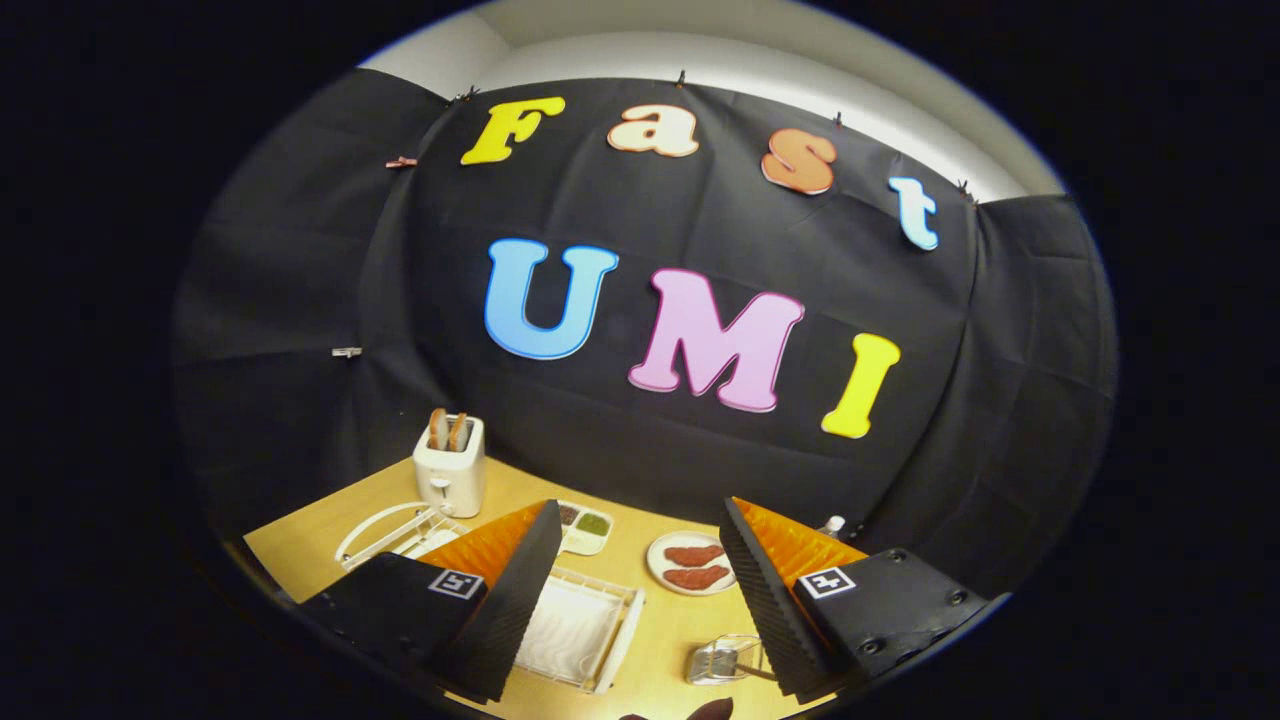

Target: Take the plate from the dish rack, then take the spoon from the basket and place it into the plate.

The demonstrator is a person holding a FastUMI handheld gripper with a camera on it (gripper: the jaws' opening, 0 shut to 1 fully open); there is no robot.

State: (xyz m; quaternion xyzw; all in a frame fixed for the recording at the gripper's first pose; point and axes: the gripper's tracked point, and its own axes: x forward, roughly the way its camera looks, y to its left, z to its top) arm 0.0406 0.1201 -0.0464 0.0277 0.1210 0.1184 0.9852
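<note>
The gripper [636, 560] hangs above a wooden table [320, 545], fingers spread wide and holding nothing. Between them, below, sit a white dish rack [575, 630] and a wire basket [725, 660] (contents too small to tell). Beyond the fingertips stand a white toaster [450, 468] with bread slices, a two-well sauce dish [585, 528] and a plate of meat pieces [692, 563].

A wooden table [660, 640] carries toaster [450, 468], dish rack [578, 628], plate [693, 562], basket [722, 661].
</note>
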